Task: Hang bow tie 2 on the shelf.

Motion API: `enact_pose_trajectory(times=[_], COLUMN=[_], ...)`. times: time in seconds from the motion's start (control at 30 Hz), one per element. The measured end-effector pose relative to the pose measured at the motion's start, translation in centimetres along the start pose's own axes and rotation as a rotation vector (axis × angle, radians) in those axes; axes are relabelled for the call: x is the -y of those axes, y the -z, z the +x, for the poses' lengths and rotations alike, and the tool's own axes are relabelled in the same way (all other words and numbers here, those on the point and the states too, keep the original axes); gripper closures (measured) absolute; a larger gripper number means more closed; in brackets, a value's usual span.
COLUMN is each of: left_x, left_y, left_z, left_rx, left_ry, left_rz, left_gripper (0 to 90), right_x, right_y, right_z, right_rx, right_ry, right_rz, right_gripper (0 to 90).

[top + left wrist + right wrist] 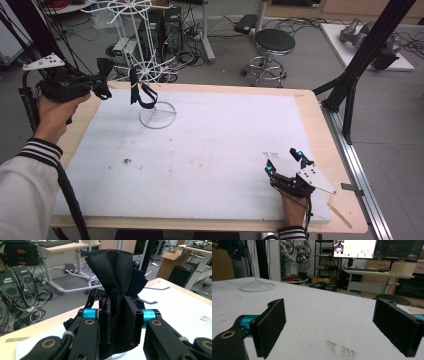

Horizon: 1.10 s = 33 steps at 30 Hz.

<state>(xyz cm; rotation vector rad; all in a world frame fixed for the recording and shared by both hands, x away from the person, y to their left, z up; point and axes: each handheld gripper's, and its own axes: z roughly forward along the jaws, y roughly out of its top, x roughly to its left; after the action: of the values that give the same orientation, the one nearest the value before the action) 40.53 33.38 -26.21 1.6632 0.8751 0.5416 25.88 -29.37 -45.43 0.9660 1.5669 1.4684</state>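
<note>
The left gripper (102,80) is held up over the far left corner of the bench (310,115), level with the white wire rack (150,65) that stands on a ring base at the bench's far side. Its jaws are clenched on a piece of black cloth (117,277); in the left gripper view the cloth is pinched between the two pads and fans out above them, with the rack's white prongs just behind it. In the high view another black strap (140,95) hangs from the rack, just beside the gripper's tip. The right gripper (285,162) rests low at the near right part of the bench, on the white mat (210,150) that covers most of its top, well apart from the rack. Its jaws are released and stand wide apart, with bare mat between the pads (272,325) in the right gripper view.
</note>
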Motion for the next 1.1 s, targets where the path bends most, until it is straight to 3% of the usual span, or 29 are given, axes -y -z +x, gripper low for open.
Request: enact_pose_trajectory(times=[0.33, 1.1], left_x=[-0.7, -1.3], left_y=[-0.5, -3.1], left_z=[-0.1, -2.1], left_rx=[0.006, 0.060], left_ry=[-0.011, -0.024], left_rz=[-0.007, 0.000], left_gripper=[75.4, 75.4], right_x=[0.0, 0.0], right_y=[0.0, 0.0], right_z=[0.0, 0.0], right_rx=[0.000, -0.001], right_ry=[0.005, 0.008], right_rz=[0.000, -0.001], right_gripper=[10.8, 10.8])
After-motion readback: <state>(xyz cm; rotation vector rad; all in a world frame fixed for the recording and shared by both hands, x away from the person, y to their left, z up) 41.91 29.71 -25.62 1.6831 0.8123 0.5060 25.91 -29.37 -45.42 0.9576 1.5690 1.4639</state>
